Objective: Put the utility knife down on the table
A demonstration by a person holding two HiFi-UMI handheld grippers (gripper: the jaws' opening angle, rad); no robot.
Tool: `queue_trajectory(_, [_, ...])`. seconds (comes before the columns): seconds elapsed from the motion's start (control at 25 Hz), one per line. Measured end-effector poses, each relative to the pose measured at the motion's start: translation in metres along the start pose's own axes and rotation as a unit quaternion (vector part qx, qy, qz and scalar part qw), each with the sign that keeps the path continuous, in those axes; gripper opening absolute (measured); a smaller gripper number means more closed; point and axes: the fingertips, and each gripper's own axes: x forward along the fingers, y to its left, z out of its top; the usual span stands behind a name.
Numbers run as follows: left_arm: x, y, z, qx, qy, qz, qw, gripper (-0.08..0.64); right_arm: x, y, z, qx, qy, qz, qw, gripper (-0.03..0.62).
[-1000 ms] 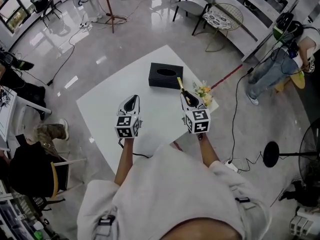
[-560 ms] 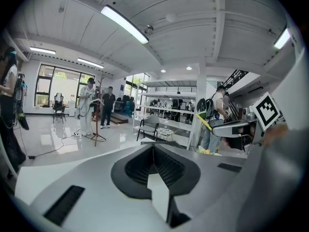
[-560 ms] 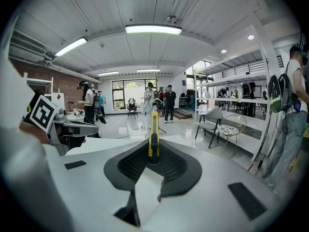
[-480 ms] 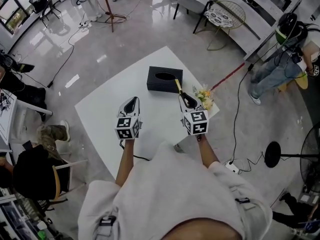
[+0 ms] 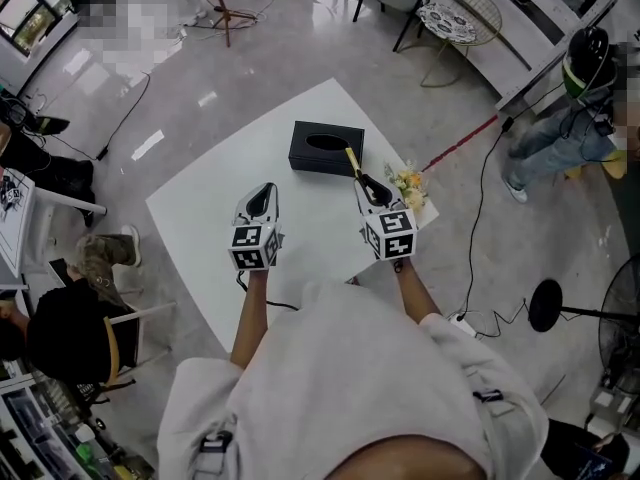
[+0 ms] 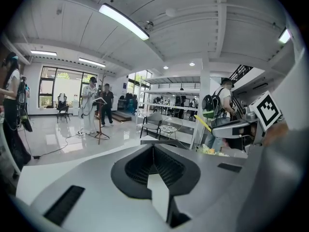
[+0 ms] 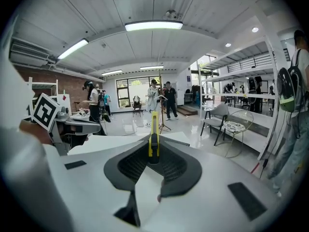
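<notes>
We list one yellow utility knife (image 5: 352, 161), pinched in our right gripper (image 5: 370, 190) and jutting forward over the white desk (image 5: 205, 208) beside a black box (image 5: 326, 148); our left gripper (image 5: 262, 198) is pressed together, empty.

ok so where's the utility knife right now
The utility knife is clamped in the right tool over the white table's right side in the head view, its tip pointing at the black tissue box.

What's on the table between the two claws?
Nothing. In the head view, only bare white table shows between the left claw and the right claw, which grips the yellow utility knife.
</notes>
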Motion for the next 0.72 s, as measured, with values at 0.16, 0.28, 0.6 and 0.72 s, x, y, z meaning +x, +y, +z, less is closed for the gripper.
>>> queue_trajectory(0.16, [0.000,-0.001,-0.005,-0.002,0.007,0.001,1.0000,0.023,0.002,0.003,-0.008,0.001,0.012,0.006,1.000,0.083])
queue_trajectory(0.28, [0.000,-0.002,-0.014,-0.009,0.017,0.001,0.9998,0.023,0.002,0.004,-0.018,0.003,0.025,0.010,1.000,0.083])
queue_trajectory(0.6, [0.000,-0.009,-0.040,-0.022,0.045,-0.001,0.9987,0.023,0.003,0.007,-0.050,0.014,0.062,0.019,0.998,0.083])
queue_trajectory(0.72, [-0.003,-0.011,-0.052,-0.027,0.056,-0.001,0.9981,0.023,0.003,0.010,-0.062,0.017,0.076,0.023,0.997,0.083])
